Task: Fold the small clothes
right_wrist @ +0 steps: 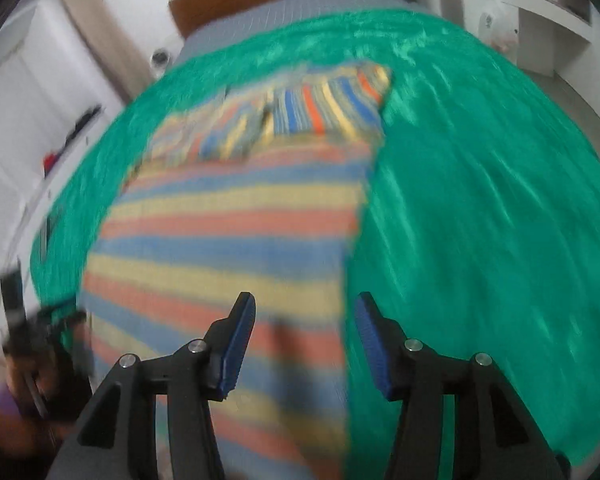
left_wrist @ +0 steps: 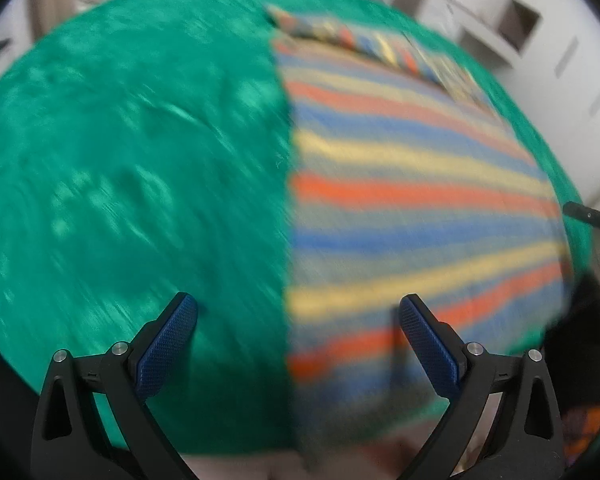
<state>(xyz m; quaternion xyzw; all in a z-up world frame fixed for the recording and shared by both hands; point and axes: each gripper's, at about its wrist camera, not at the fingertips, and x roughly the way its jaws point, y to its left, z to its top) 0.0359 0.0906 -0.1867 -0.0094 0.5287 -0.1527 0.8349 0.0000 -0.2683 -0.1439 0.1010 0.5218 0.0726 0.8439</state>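
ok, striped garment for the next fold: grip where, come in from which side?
Probably the near corners of the striped garment, from above at the near end. It lies flat on the green blanket, long edges straight, far end already doubled over. Both grippers are open, holding nothing.

Your striped knit garment (left_wrist: pixel 420 184), with orange, blue and yellow bands on a grey ground, lies flat on the green plush bedcover (left_wrist: pixel 140 160). Its long sides run straight from near to far. At the far end a section is folded over, with stripes running crosswise to the main panel's. Both views are motion-blurred, so finer detail is unreadable.
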